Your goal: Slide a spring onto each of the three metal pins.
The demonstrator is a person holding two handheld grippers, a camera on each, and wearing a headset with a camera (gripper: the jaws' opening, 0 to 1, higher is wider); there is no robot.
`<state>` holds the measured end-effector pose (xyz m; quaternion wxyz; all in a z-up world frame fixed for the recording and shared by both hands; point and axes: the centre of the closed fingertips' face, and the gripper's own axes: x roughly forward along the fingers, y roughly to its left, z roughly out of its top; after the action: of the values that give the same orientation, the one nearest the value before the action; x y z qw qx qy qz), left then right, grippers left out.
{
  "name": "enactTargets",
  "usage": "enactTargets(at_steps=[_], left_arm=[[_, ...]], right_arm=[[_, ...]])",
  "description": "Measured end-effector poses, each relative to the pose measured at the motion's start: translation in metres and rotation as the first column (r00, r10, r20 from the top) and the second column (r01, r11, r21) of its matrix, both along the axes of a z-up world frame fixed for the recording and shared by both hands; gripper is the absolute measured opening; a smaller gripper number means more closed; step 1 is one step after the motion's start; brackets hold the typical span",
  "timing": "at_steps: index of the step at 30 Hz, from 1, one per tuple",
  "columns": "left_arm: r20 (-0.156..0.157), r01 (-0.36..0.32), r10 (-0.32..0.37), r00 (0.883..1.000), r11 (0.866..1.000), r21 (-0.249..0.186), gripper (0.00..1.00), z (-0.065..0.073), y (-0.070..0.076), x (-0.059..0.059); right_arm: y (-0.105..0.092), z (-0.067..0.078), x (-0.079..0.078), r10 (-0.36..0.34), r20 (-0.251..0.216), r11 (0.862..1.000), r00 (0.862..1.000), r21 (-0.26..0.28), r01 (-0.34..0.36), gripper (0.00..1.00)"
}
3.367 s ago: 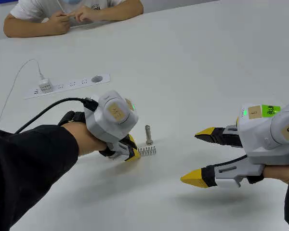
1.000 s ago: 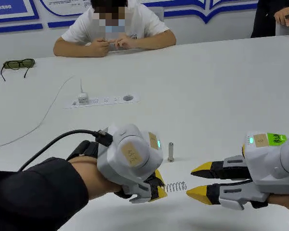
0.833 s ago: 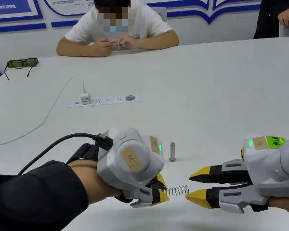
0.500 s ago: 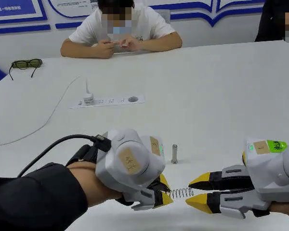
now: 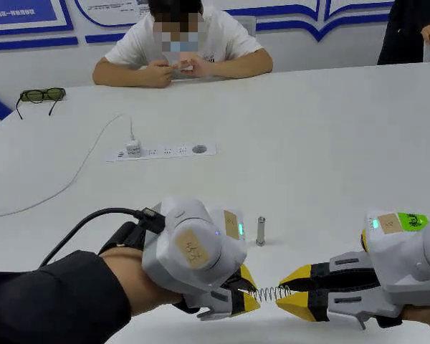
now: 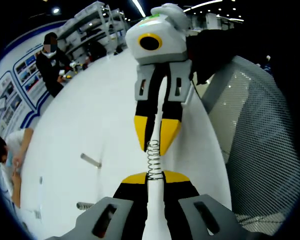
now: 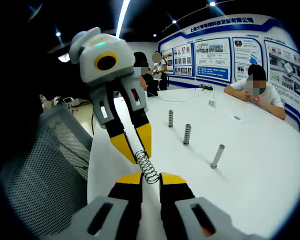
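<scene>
Spring [image 5: 269, 292] gripped by closed jaws of left gripper [image 5: 249, 295], right gripper [image 5: 282, 290]; pin [image 5: 261, 231] nearby.

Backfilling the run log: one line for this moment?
left gripper: shut on spring | right gripper: jaws around spring's free end, grip unclear | bare pin: upright, no spring

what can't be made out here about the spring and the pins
Head view: the left gripper hides the nearer sprung pin and the farther sprung pin; the bare pin stands clear.
Every view: whether the right gripper pinches the spring or only flanks it; the gap is too small to judge.
Left gripper view: its own jaws cover the spring's held end.
</scene>
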<state>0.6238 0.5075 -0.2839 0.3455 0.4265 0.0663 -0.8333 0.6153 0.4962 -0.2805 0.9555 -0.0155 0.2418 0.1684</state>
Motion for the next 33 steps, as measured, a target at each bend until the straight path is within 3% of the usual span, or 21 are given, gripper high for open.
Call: enactTargets(at_steps=[12, 21, 24, 33], left_arm=[[-0.023, -0.021, 0.021, 1.000, 1.000, -0.002, 0.10, -0.005, -0.002, 0.001], [-0.091, -0.064, 0.063, 0.994, 0.998, -0.006, 0.10, -0.007, -0.004, -0.001], [-0.105, -0.076, 0.074, 0.992, 0.997, -0.018, 0.10, -0.008, -0.007, -0.001], [-0.144, -0.100, 0.096, 0.985, 0.995, -0.021, 0.10, -0.008, -0.011, -0.006]], right_arm=[[0.002, 0.008, 0.001, -0.003, 0.011, 1.000, 1.000, 0.002, 0.003, 0.13], [0.004, 0.017, 0.005, -0.005, 0.044, 1.000, 0.999, -0.005, 0.005, 0.13], [0.005, 0.026, 0.007, -0.012, 0.071, 0.999, 0.997, 0.037, 0.009, 0.12], [0.005, 0.031, 0.010, -0.018, 0.095, 0.999, 0.995, 0.035, 0.014, 0.12]])
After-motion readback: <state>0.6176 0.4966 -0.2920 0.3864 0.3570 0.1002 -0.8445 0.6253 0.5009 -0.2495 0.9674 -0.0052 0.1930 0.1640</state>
